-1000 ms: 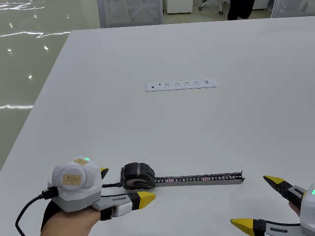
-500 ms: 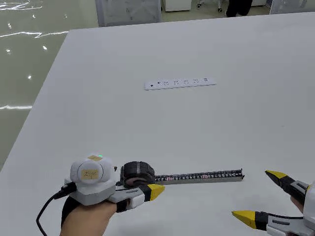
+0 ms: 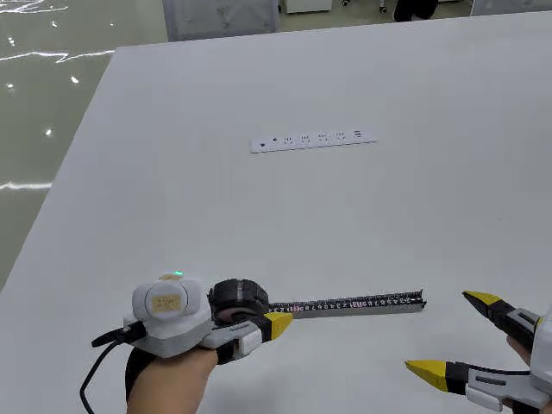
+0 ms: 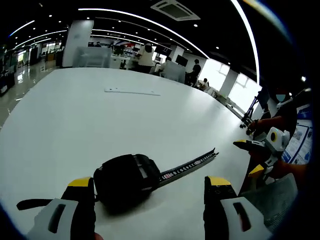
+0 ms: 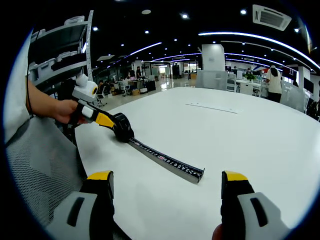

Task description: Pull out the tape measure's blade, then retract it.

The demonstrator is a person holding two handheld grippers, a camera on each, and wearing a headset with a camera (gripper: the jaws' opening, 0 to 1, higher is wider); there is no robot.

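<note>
Presently we record a white table (image 3: 259, 216). A power strip (image 3: 312, 140) lies well beyond the tape measure (image 3: 237, 300). The left gripper (image 4: 149, 182) stands wide open astride the tape measure, jaws either side and not clamped. The right gripper (image 3: 450, 335), wide open and empty, hovers near the tip of the tape measure's blade (image 3: 349, 304), which lies extended flat.
</note>
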